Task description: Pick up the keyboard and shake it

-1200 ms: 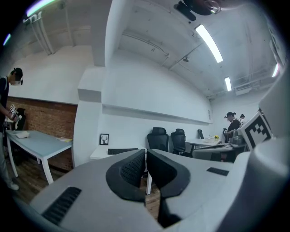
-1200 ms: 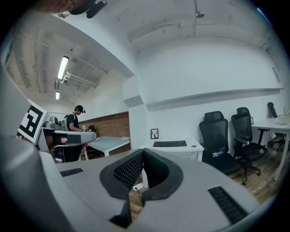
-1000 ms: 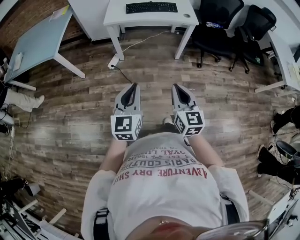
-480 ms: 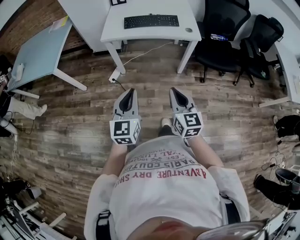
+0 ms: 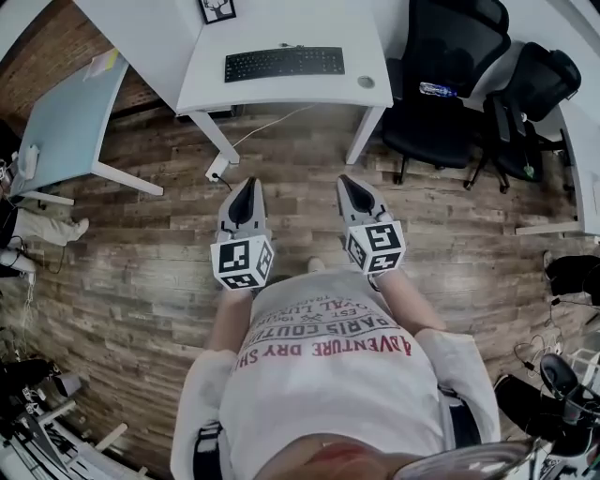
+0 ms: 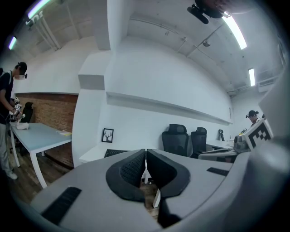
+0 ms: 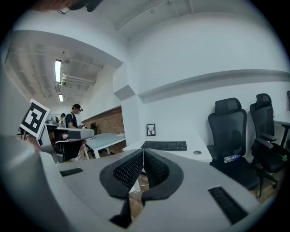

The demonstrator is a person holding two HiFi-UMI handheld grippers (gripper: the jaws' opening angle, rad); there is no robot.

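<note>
A black keyboard [image 5: 284, 63] lies on a white desk [image 5: 281, 89] ahead of me, also showing as the keyboard [image 7: 164, 145] in the right gripper view and a dark strip, the keyboard [image 6: 116, 153], in the left gripper view. My left gripper [image 5: 246, 185] and right gripper [image 5: 344, 182] are both shut and empty, held side by side over the wooden floor, well short of the desk. Both point toward the desk, the keyboard lying between their lines.
Two black office chairs [image 5: 441, 66] stand right of the desk, one with a water bottle [image 5: 437, 90] on its seat. A small framed picture [image 5: 217, 9] stands at the desk's back. A pale blue table [image 5: 61, 103] stands left, with a person [image 6: 8, 113] beside it. A cable and power strip [image 5: 217, 168] lie under the desk.
I have walked toward the white desk: desk and keyboard have come closer and lower in the head view. Both grippers stayed shut and side by side in front of me.
</note>
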